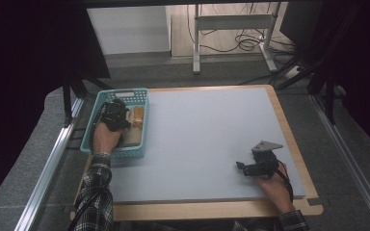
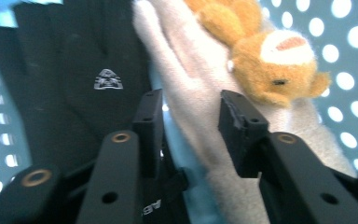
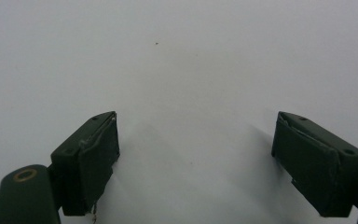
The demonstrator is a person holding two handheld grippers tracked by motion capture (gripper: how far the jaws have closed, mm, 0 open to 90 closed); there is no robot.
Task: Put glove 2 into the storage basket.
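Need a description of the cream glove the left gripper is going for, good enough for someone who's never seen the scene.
Find the teal basket at the table's left edge, where the left gripper reaches in. The cream glove lies between its open jaws. It is pale and fuzzy with an orange plush animal on it, unlike the black glove beside it.

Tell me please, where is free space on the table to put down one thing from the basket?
The grey mat is bare from the basket across to the right gripper, and up to its far edge. The basket is crowded: the left gripper is open around a cream glove, beside a black glove and a toy bear.
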